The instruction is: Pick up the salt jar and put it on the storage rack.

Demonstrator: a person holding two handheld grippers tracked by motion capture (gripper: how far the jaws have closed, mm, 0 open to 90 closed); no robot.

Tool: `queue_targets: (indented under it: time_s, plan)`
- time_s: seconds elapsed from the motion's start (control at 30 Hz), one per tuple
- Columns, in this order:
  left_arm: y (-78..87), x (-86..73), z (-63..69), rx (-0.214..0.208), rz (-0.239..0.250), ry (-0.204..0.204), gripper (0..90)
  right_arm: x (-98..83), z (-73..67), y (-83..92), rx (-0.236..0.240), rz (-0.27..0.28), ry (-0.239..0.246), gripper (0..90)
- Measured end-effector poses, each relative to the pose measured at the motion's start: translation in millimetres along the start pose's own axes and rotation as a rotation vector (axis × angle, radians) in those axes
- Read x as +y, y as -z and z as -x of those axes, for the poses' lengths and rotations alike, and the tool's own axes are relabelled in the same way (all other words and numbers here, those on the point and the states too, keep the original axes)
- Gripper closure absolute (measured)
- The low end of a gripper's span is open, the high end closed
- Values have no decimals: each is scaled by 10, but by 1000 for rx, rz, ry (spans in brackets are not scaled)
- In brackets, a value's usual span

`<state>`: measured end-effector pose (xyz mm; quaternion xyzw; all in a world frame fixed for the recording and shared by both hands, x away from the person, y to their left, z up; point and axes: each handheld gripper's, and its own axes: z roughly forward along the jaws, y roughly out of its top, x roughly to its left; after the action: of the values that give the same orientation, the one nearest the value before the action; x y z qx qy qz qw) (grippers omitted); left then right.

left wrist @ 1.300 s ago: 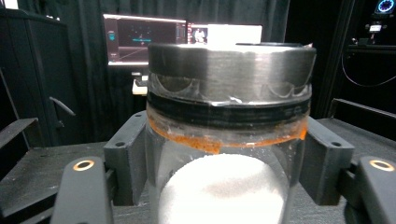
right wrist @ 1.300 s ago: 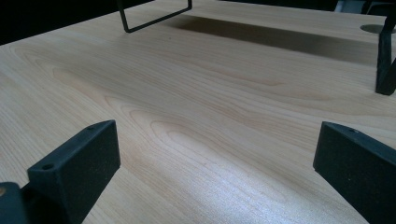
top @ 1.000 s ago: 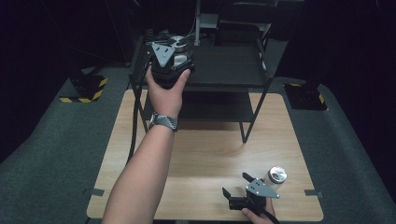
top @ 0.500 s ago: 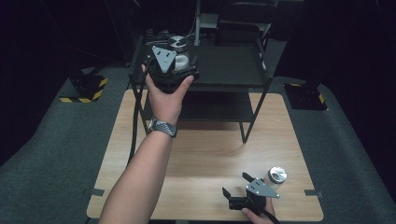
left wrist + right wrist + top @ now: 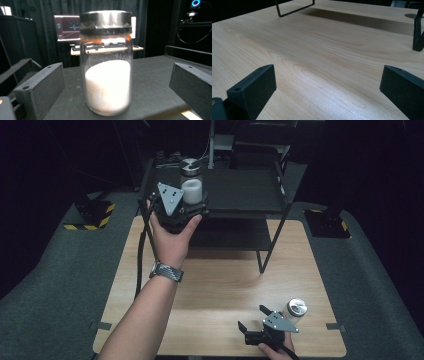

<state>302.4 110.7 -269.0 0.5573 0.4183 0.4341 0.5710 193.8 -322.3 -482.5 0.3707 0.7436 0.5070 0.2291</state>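
My right gripper idled on the table, jaws spread and empty, a small tin just beside it. Farther off, my left gripper had just let go: its jaws had swung wide, and the jar of white powder stood free between them on the black shelf, seemingly delivered.

Between my left fingers I see a clear glossy glass jar with a brushed metal lid, white powder inside, on a matt black shelf. Under my right fingers, smooth pale wood table.
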Motion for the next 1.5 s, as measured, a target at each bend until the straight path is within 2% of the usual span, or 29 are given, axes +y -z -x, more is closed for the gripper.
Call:
queue_targets:
  time_s: [0.1, 0.17, 0.4, 0.57, 0.63, 0.73, 0.83, 0.97, 1.1, 1.2, 1.37, 1.5]
  plan:
    - [95, -78, -14, -9, 7, -25, 5, 4, -2, -3, -1, -2, -1, 3]
    - [156, -143, -27, -10, 11, -11, 5, 3, -5, -2, -2, -2, -1, 2]
    - [414, -360, -39, -20, 40, -15, 4, -7, -10, 3, -2, 3, 5, 3]
    - [633, -508, -37, -24, 37, -31, 5, -1, -8, 1, 0, 0, 5, 3]
    - [713, -581, -50, -26, 34, -28, 5, -2, -11, 2, -1, 0, 7, 2]
    - [838, -720, -120, -52, 34, -15, 4, -4, -18, 4, 0, 1, 9, 3]
    - [933, -837, -127, -51, 24, -10, 4, -4, -26, 3, 1, 1, 15, 2]
    - [1046, -993, -139, -61, 35, -3, 4, -6, -28, 4, 0, 2, 16, 2]
    - [1134, -1131, -177, -97, 22, 10, 5, -10, -31, 6, 0, 4, 19, 2]
    - [1210, -1269, -157, -99, 12, 15, 4, -8, -32, 7, 1, 3, 21, 2]
    - [1380, -1576, -98, -99, -15, 60, 4, -9, -29, 7, 3, 3, 22, 3]
    - [1502, -1825, -91, -103, -43, 52, 5, -15, -37, 11, 2, 6, 25, 3]
